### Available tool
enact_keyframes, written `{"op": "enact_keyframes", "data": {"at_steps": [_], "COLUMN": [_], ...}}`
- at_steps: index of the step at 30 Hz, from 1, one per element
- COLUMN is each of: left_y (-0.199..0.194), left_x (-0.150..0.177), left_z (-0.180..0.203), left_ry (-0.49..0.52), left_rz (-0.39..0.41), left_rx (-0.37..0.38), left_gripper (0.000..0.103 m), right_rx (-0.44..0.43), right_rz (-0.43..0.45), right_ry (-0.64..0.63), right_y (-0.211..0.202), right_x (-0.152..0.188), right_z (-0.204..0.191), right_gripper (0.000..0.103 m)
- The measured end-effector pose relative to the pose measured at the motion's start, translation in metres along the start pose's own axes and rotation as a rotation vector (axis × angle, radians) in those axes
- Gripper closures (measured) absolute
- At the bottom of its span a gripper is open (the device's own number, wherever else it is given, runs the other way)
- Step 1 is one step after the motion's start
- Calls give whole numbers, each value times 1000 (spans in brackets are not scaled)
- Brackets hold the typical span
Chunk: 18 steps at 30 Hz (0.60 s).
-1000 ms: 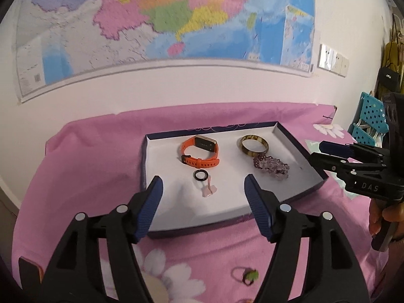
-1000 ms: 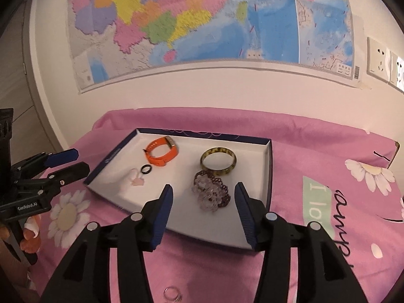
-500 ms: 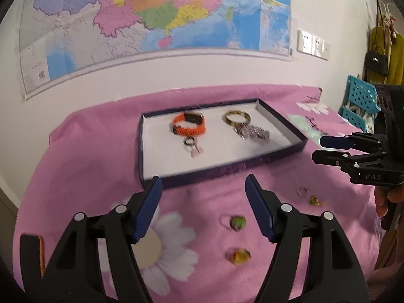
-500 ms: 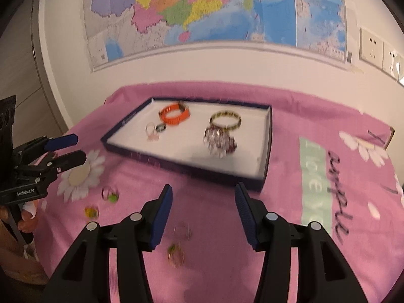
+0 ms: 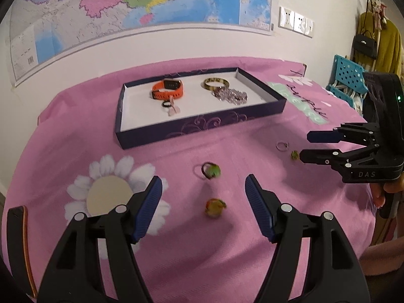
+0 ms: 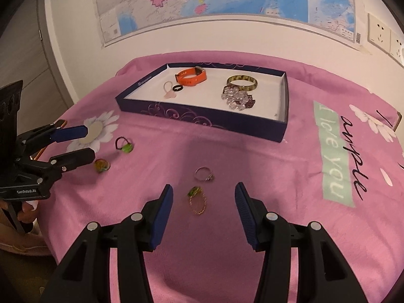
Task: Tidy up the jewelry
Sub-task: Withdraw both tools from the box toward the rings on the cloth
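A dark blue tray [image 5: 202, 126] [image 6: 214, 118] on the pink cloth holds an orange watch [image 5: 168, 89] [image 6: 191, 75], a bangle [image 5: 216, 83] [image 6: 242, 82], a bead bracelet [image 5: 231, 94] [image 6: 238, 98], a black ring and a pink piece. In front of it lie loose rings. My left gripper [image 5: 203, 194] [image 6: 75, 142] stands open above a green-stone ring [image 5: 210, 171] [image 6: 125, 145] and an amber ring [image 5: 214, 206] [image 6: 101, 165]. My right gripper [image 6: 204, 202] [image 5: 306, 146] is open over a gold ring [image 6: 197, 199] [image 5: 294, 154], with a silver ring [image 6: 204, 174] [image 5: 281, 145] just beyond it.
A wall with a map [image 5: 141, 5] rises behind the table. A teal crate [image 5: 347, 78] and hanging clothes [image 5: 378, 43] stand at the far right. A person's hand [image 5: 388, 192] holds the right gripper's handle. The cloth's front edge drops off close to both grippers.
Both grippers have pulled back from over the tray and sunk toward the near cloth. The loose rings now lie between and before the fingers. Jaw widths look unchanged.
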State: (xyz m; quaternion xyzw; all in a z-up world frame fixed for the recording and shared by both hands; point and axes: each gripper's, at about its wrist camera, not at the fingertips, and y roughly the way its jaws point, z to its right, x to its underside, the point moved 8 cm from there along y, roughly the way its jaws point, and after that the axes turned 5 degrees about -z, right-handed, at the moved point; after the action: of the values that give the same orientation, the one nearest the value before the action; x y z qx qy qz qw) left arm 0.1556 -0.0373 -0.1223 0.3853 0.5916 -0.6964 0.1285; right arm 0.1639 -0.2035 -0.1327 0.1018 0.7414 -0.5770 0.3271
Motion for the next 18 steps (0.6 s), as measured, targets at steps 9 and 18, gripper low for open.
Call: {"op": "enact_keyframes", "data": {"at_steps": [9,18], "left_y": [7,15], "left_x": [10,14], "left_z": [4,7], "left_ry": [-25,-35], "left_rz": [-43,-73], "left_rx": [26,42], "left_gripper": [45,54], "right_rx": [-12,-11], "right_rz": [-11,-27], "right_ry": [1,-7], "right_y": [6,12], "right_x": [4,8], "right_z": [-7,-12], "right_gripper": [59,67]}}
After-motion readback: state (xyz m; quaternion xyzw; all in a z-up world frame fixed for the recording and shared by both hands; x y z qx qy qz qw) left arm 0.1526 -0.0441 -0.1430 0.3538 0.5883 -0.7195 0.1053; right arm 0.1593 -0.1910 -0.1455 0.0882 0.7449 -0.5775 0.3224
